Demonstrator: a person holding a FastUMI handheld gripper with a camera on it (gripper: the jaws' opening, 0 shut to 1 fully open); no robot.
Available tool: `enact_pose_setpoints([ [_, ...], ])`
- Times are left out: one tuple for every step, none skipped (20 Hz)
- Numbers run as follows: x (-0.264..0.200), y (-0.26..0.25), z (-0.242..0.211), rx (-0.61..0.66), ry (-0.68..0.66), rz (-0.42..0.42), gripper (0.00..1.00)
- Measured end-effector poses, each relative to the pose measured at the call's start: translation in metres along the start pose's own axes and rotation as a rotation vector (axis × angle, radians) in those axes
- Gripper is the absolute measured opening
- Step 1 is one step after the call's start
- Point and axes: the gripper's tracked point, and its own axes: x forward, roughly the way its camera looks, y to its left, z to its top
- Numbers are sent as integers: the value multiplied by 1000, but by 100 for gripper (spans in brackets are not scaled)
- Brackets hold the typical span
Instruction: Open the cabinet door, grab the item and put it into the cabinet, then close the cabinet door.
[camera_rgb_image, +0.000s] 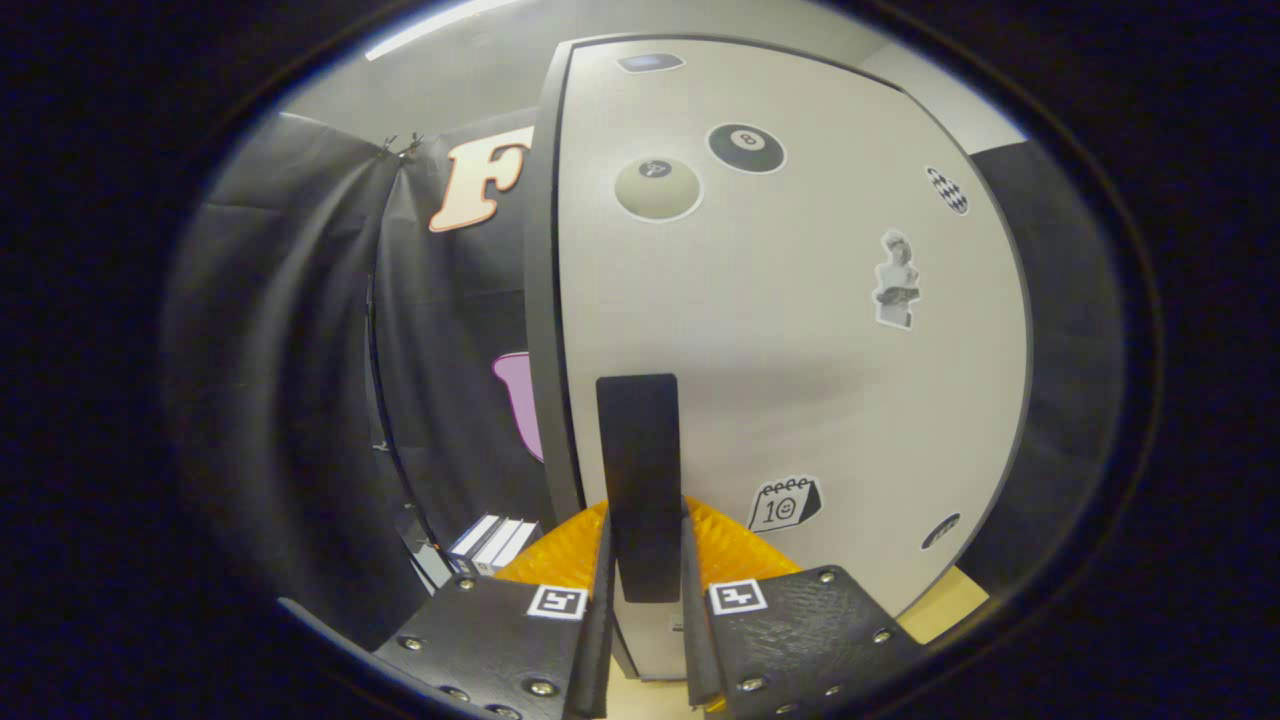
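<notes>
Right now the tool (645, 590) is clenched on the dark upright handle (638, 470) of the cabinet door (800, 330), a finger pressing each side of it. The pale, sticker-covered door looks shut or nearly so. The grip sits low on the handle, so a pull off the hinge's arc could let the fingers slide off. A flat box (492, 545) lies on the tabletop (945, 605) left of the cabinet, perhaps the item to stow.

Pale stickered cabinet door (800, 330), shut, upright dark handle (640, 480) between the claw's fingers.
</notes>
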Motion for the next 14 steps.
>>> enact_pose_setpoints([
  [2,0,0,0,-3,-2,30],
  [2,0,0,9,2,-4,30],
  [1,0,-1,23,6,-7,30],
  [2,0,-1,29,7,-10,30],
  [1,-1,-1,37,6,-12,30],
  [1,-1,-1,46,3,-17,30],
  [1,-1,-1,49,-3,-18,30],
  [1,-1,-1,57,-4,-21,30],
  [1,-2,-2,68,-7,-23,30],
  [1,-2,-2,74,-4,-26,30],
  [1,-2,-2,80,-6,-27,30],
  [1,-2,-2,84,-4,-26,30],
  [1,-2,-2,87,-8,-26,30],
  [0,-2,-2,89,-12,-29,30],
])
